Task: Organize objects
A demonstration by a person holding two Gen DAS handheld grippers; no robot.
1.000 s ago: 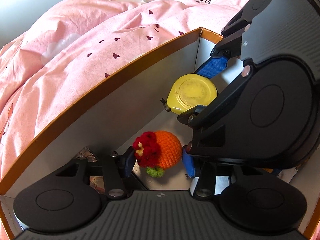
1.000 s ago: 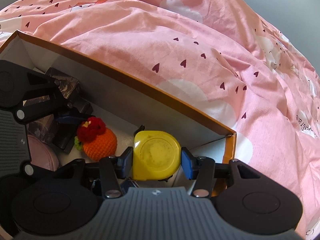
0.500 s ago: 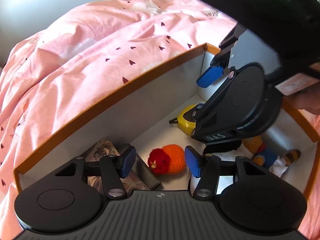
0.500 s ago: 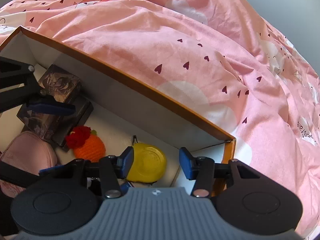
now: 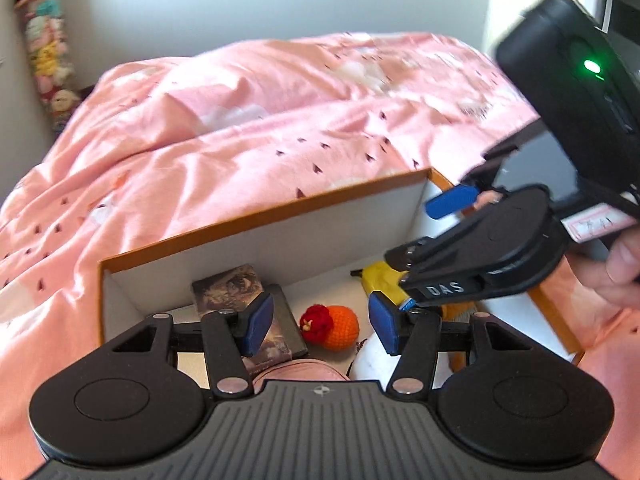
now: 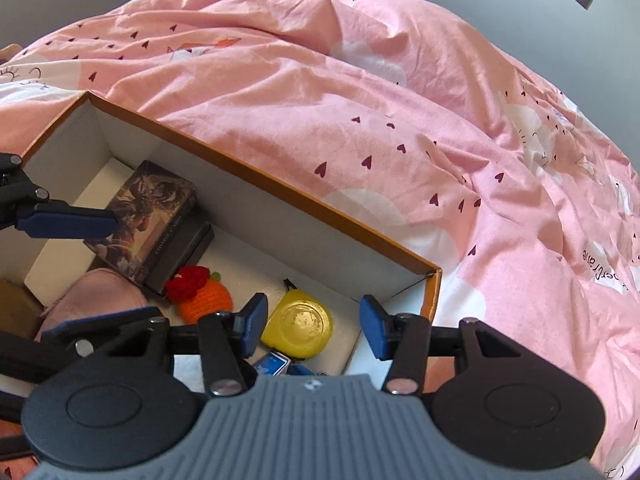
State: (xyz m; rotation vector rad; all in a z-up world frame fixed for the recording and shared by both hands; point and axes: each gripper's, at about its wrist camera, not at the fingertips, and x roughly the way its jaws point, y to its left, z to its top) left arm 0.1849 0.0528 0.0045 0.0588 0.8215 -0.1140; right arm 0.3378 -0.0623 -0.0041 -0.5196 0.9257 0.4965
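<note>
Left claw (image 5: 320, 330) released, nothing between the pads; the jaws have just been opening wider. It hangs above the box (image 5: 260, 216), blue pads framing the crochet orange (image 5: 340, 332) on the box floor below, not touching it. The orange has a red knitted flower (image 5: 317, 319) on its left side.

Right claw (image 6: 310, 328) also released, pads apart and clear of everything. Yellow tape measure (image 6: 298, 326) lies flat on the box floor between and below its pads, near the box's right end corner. Blue card or packet (image 6: 274, 362) sits just under the claw, partly hidden by the body.

Next out, box contents from the right wrist view: crochet orange just left of the tape measure, apart from it. Pink soft pouch (image 6: 96, 300) left of the orange, at the near side. Two book-like boxes stacked at an angle behind it: printed-cover one (image 6: 148, 216) on top, dark one (image 6: 184, 252) beneath, its corner near the orange.

Left wrist view: the right gripper crosses in from the right, a hand (image 5: 622, 264) on its handle, green LED lit on its housing. It hides most of the tape measure and some coloured item below it I can't identify.

Box is white inside with an orange rim and sits on a bed with a pink quilt (image 6: 360, 100) with small dark hearts and white clouds. Grey wall behind. Column of plush figures (image 5: 44, 52) in the far left corner.
</note>
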